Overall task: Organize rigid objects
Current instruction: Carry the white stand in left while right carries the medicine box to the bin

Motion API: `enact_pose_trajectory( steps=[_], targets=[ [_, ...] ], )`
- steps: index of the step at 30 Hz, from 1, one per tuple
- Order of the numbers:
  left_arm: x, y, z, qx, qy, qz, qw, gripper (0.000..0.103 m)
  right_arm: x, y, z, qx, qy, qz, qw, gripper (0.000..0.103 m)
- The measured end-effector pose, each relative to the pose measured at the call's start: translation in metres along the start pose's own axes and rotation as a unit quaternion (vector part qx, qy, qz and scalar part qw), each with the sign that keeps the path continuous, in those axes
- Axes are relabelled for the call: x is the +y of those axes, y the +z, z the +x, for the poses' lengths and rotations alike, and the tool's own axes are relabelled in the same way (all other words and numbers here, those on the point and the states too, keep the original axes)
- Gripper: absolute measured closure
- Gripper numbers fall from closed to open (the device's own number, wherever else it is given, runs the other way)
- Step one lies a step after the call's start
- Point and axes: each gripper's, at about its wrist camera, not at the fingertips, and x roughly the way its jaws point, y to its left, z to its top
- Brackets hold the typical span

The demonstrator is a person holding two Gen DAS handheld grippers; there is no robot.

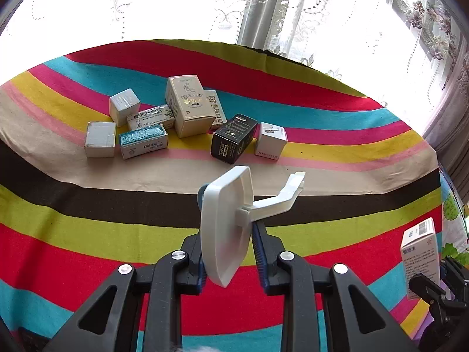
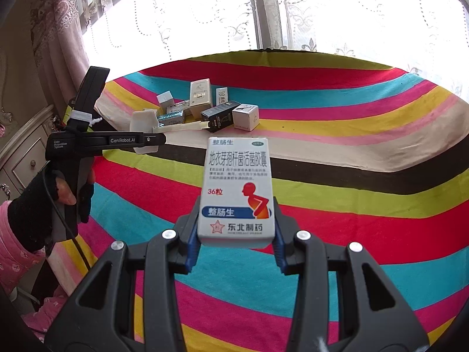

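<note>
The left gripper [image 1: 227,234] is closed on a white plastic wall hook [image 1: 231,223], pinched edge-on across its flat backplate, with the hook arm jutting sideways past the right finger. The right gripper [image 2: 236,237] is clamped on the lower end of a white medicine box [image 2: 238,189], held upright. Both items are carried above the striped cloth [image 1: 88,228], well short of the black carton [image 1: 231,139] in the box cluster. The thin backplate is likely to twist loose; the protruding arm could topple neighbouring boxes.

Medicine box [image 2: 236,190] between right gripper [image 2: 234,234] fingers reads "整肠生", "36粒", "东北制药". To its left, left gripper [image 2: 146,135] arm marked "GenRobot.AI". Print on far boxes too small to read.
</note>
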Motion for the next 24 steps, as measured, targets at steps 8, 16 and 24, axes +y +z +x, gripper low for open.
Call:
enact_pose_trajectory(
  steps=[8, 16, 24],
  targets=[
    [-0.042, -0.041, -0.034, -0.019, -0.032, 0.019, 0.9991, 0.075, 0.002, -0.015, -0.019, 0.023, -0.017, 0.006, 1.0, 0.059],
    [-0.063, -0.075, -0.054, -0.015, -0.049, 0.03, 0.9983, 0.075, -0.005, -0.034, -0.048, 0.042, -0.034, 0.023, 0.998, 0.059],
    [-0.082, -0.091, -0.063, -0.013, -0.066, 0.041, 0.9969, 0.075, -0.006, -0.04, -0.067, 0.047, -0.056, 0.029, 0.997, 0.059]
  ],
)
